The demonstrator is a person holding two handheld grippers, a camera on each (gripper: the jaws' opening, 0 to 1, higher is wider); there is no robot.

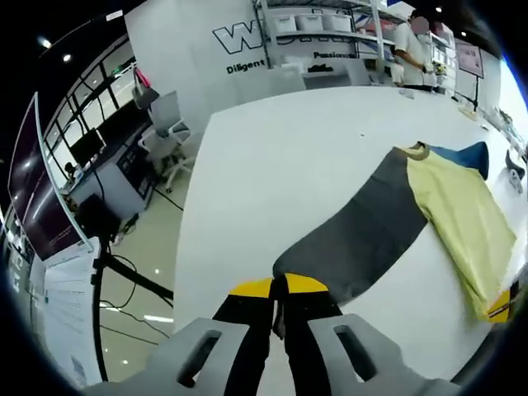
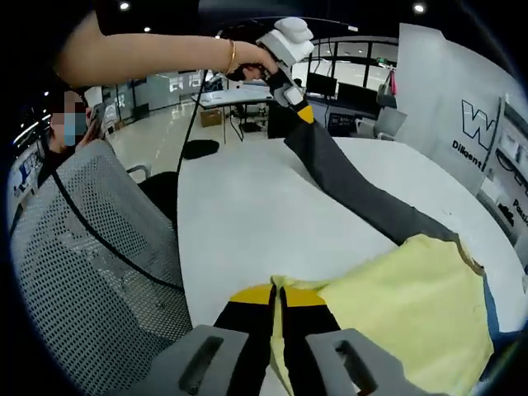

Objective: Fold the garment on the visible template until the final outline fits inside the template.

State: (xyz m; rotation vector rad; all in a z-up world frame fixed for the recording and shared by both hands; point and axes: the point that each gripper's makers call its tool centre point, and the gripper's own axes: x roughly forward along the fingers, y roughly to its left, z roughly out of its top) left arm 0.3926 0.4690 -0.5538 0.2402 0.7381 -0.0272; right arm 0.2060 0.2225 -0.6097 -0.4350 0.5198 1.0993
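Observation:
A garment lies spread on the white table (image 1: pixel 280 165): a dark grey sleeve (image 1: pixel 363 231), a pale yellow body (image 1: pixel 462 214) and a blue part (image 1: pixel 466 155) at its far side. My left gripper (image 1: pixel 278 289) is shut on the cuff end of the grey sleeve. In the right gripper view, my right gripper (image 2: pixel 278 290) is shut on an edge of the yellow body (image 2: pixel 404 305). There the grey sleeve (image 2: pixel 355 194) stretches away to the left gripper (image 2: pixel 290 78), held by a hand above the table's far edge. The right gripper's yellow tip (image 1: pixel 502 309) shows low at the right.
A grey mesh chair (image 2: pixel 82 272) stands close to the table's near-left edge. An office chair (image 1: pixel 169 124) and desks with monitors sit beyond the table. A person (image 1: pixel 412 49) stands at shelves behind. A small dark object (image 1: pixel 516 169) lies near the garment.

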